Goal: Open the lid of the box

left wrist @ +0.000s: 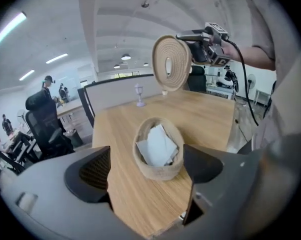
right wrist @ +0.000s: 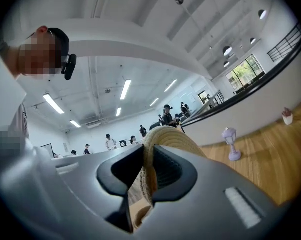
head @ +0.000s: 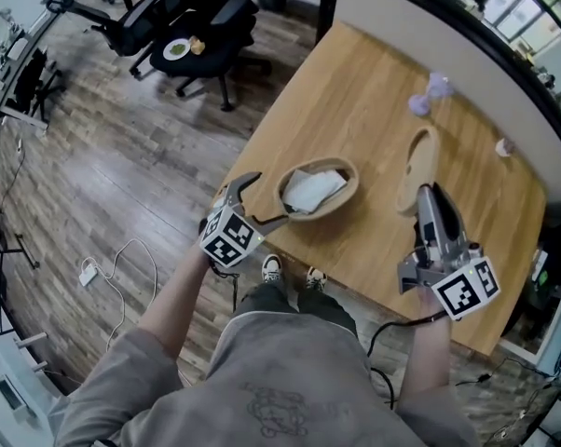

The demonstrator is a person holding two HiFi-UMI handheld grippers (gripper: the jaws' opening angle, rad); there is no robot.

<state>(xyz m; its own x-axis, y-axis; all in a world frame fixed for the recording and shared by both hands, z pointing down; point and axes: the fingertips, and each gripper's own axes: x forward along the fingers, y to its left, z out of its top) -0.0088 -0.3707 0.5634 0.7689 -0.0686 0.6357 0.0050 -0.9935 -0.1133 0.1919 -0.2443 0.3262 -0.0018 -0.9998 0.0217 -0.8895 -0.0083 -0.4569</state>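
The right gripper (head: 428, 192) pinches the woven lid (head: 418, 156) on edge between its jaws; the left gripper (head: 267, 198) gapes empty, box (head: 348, 192) just beyond its jaws.

A light wooden table (head: 374, 110) stands on a floor of grey-brown planks (head: 103, 184). A low white partition (head: 430, 26) topped by a dark rail runs along the table's far edge. Black office chairs (head: 215, 35) cluster near a desk (head: 6, 40) at the left, and a white cable (head: 122, 250) trails across the floor. The hall is large and white, its high ceiling (right wrist: 140, 29) hung with long strip lights (right wrist: 125, 90). Daylight enters through windows (right wrist: 245, 69) at the far right, and people (right wrist: 168, 113) stand in the distance.
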